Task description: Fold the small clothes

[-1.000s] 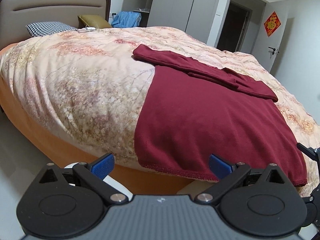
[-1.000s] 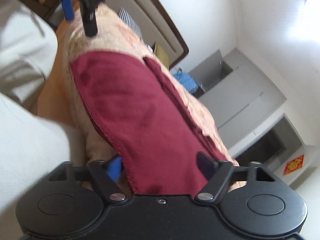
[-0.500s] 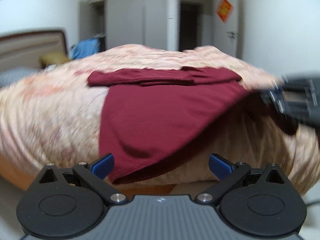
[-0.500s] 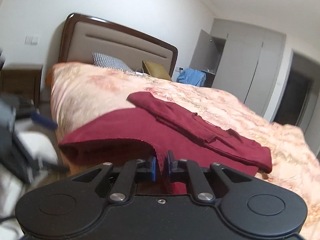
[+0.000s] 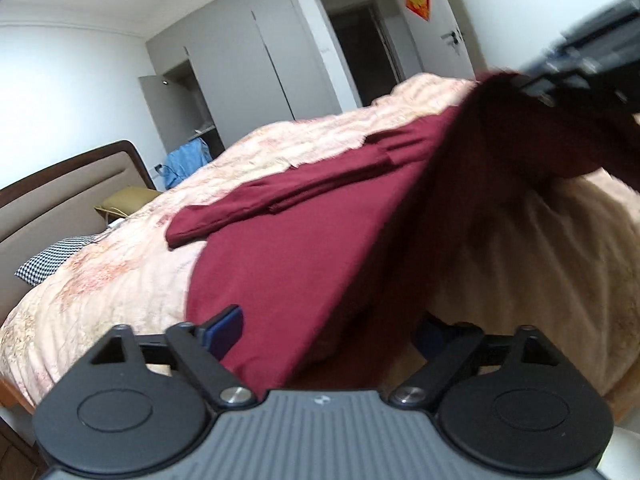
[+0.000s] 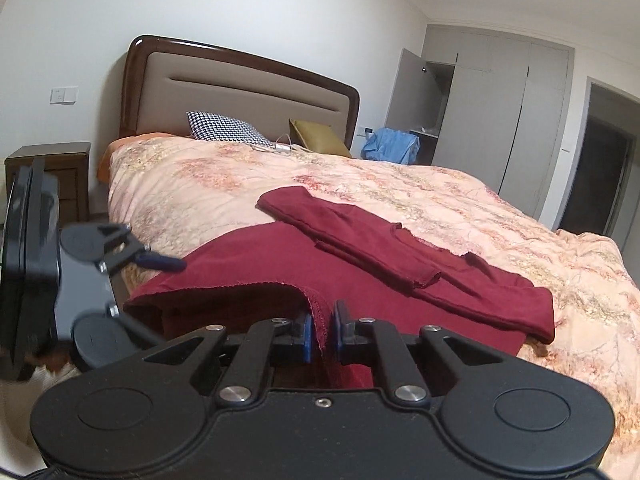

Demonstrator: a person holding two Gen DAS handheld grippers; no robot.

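A: What fills the room?

B: A bed under a peach floral quilt, with a padded headboard, a houndstooth pillow and an olive cushion at its head. Grey wardrobes stand beyond, and a wooden nightstand sits beside the bed.

A: And the garment?

B: A dark red long-sleeved top lies on the near part of the quilt, both sleeves folded across its far end, its hem hanging over the bed's edge.

A: The right gripper?

B: Its jaws are clamped tight on the hem's right corner, holding that corner lifted clear of the quilt.

A: The left gripper?

B: Its jaws are closing but not yet pressing. The hem's left corner lies between them. The far pad sits in shadow under the raised cloth, so contact there is hard to judge; probably none.
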